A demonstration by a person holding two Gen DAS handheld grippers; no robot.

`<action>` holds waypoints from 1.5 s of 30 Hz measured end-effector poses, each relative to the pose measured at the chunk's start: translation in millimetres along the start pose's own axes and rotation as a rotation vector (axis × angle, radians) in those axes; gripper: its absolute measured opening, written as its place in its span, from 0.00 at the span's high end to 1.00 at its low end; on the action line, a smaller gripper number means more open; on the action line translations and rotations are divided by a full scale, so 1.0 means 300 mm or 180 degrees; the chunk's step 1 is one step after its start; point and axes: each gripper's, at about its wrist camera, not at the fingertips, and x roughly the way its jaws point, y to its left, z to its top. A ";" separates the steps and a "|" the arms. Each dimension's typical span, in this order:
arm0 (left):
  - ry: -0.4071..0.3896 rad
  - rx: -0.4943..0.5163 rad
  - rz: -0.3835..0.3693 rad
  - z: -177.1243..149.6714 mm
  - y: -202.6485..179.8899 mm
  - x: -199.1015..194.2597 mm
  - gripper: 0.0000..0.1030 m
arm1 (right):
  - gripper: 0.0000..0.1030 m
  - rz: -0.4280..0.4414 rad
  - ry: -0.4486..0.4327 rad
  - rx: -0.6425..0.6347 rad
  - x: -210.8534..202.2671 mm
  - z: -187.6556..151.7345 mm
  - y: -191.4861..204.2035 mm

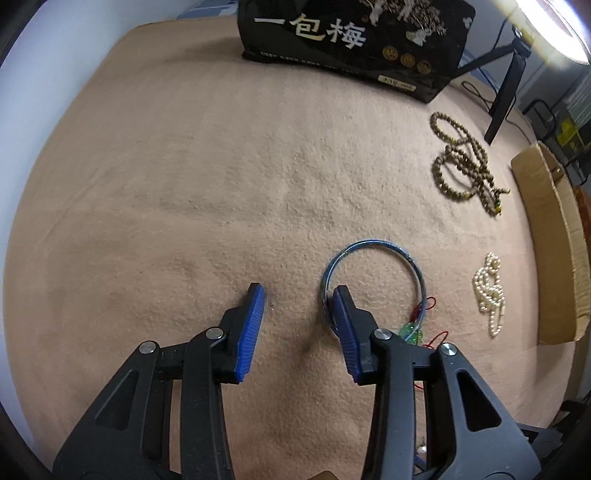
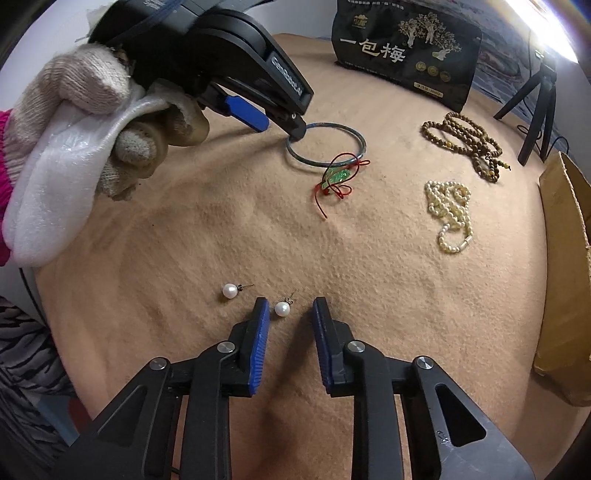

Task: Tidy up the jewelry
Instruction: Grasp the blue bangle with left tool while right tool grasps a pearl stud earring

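Two grippers were down | my left gripper [image 1: 299,295] was open at the blue bangle [image 1: 373,280] | my right gripper [image 2: 290,308] was open around one pearl earring [image 2: 281,308] | nothing sorted yet.

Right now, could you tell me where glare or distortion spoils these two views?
Left wrist view: a bright lamp blows out the top right corner, and the fisheye bends the cloth edge into a curve. Right wrist view: similar flare top right; pearl earring stays sharp.
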 end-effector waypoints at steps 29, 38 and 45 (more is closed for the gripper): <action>-0.0183 0.0164 -0.0104 0.014 0.024 -0.027 0.37 | 0.88 0.0023 0.0004 0.0056 0.003 0.005 -0.018; -0.0014 0.0001 -0.0304 0.034 -0.006 -0.009 0.34 | 0.88 0.0023 -0.0004 0.0048 0.004 0.007 -0.016; -0.0014 0.0152 -0.0183 0.028 -0.085 0.020 0.28 | 0.88 0.0031 -0.0004 0.0055 0.002 0.004 -0.020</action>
